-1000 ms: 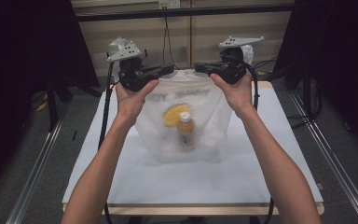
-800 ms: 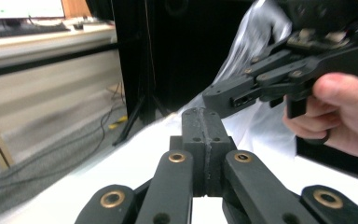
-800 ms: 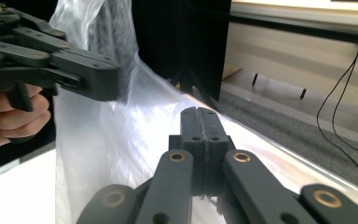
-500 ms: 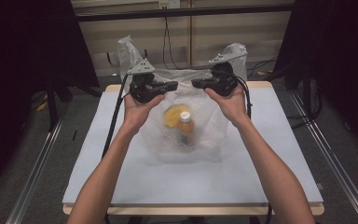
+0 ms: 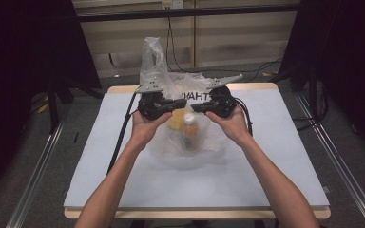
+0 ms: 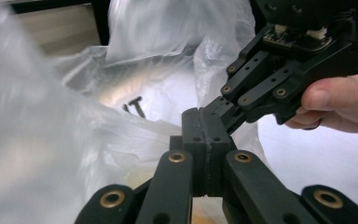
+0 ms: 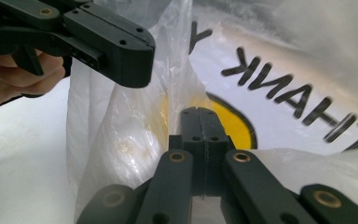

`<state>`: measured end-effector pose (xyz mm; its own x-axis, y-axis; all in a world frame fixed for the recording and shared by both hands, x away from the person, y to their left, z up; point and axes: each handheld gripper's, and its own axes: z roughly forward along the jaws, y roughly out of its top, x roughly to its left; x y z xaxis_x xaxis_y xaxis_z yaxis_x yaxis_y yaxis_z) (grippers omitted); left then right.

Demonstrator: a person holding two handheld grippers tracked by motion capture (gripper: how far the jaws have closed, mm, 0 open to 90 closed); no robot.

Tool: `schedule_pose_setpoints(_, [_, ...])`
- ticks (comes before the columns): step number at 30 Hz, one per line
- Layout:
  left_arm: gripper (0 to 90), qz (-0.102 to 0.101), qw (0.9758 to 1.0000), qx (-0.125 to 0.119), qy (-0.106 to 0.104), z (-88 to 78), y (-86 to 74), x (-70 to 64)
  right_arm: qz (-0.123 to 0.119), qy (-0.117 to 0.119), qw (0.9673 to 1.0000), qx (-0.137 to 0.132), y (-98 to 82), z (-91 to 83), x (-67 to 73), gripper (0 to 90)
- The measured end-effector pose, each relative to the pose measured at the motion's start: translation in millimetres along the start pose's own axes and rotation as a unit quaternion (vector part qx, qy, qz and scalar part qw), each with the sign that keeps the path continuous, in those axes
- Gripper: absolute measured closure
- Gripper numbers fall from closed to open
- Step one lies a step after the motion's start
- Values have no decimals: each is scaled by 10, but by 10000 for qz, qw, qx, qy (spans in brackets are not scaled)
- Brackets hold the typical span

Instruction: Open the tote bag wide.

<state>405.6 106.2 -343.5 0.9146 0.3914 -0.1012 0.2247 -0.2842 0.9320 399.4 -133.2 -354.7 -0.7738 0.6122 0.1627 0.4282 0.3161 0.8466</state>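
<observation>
Bag: thin clear plastic bag (image 5: 186,137) at table (image 5: 290,161) centre, bottle (image 5: 189,130) inside.
Handling: I judge it limp, slippery, bottom-heavy.
Hold: the gathered rim.
Left gripper (image 5: 178,105): clenched on film, I think.
Right gripper (image 5: 197,108): the same.

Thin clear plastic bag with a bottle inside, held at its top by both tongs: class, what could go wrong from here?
1. The thin clear plastic bag is pinched only at its top edge by the shut left tongs and right tongs; the film might slip free or tear.
2. The upright orange-capped bottle could topple.
</observation>
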Motion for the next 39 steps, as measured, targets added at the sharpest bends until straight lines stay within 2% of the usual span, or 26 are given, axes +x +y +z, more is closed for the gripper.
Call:
schedule_pose_setpoints(3, [900, 3, 9999, 109, -85, 34, -64, -50, 29, -6, 10000, -55, -75, -27, 14, 900])
schedule_pose_setpoints(5, [900, -17, 9998, 46, -196, 41, -86, -91, 107, 11, 9999, -75, -145, -61, 5, 900])
schedule_pose_setpoints(8, [900, 95, 9997, 92, -180, 34, -96, -138, 156, 31, 9998, -116, -176, -93, -4, 900])
schedule_pose_setpoints(10, [900, 85, 9998, 130, -136, 21, -116, -149, 185, 37, 9997, -158, -200, -126, 7, 900])
schedule_pose_setpoints(13, [900, 92, 9997, 105, -187, 9, -166, -160, 126, 83, 9997, -172, -246, -155, 50, 900])
schedule_pose_setpoints(17, [900, 73, 9997, 85, -199, -10, -222, -175, 108, 228, 9993, -258, -299, -182, 120, 900])
schedule_pose_setpoints(19, [900, 52, 9997, 72, -209, -22, -218, -162, 54, 274, 9993, -260, -313, -184, 149, 900])
schedule_pose_setpoints(21, [900, 38, 9997, -39, -221, -57, -198, -163, 71, 334, 9991, -255, -323, -184, 182, 900])
schedule_pose_setpoints(23, [900, 96, 9998, -81, -177, -98, -165, -167, 32, 393, 9989, -263, -326, -183, 227, 900])
schedule_pose_setpoints(27, [900, 26, 10000, -84, -14, -128, -173, -97, -67, 534, 9983, -219, -326, -155, 330, 900])
schedule_pose_setpoints(31, [900, -88, 9999, -4, 111, -124, -284, -17, -84, 585, 9981, -152, -385, -134, 355, 900])
schedule_pose_setpoints(32, [900, -178, 9998, -14, 115, -115, -330, 9, -54, 569, 9983, -115, -441, -123, 344, 900])
schedule_pose_setpoints(37, [900, -281, 9989, 293, 224, -36, -492, 108, -56, 536, 9985, -22, -527, -93, 335, 900])
schedule_pose_setpoints(39, [900, -321, 9987, 340, 212, -16, -553, 123, -19, 547, 9985, -41, -572, -88, 326, 900])
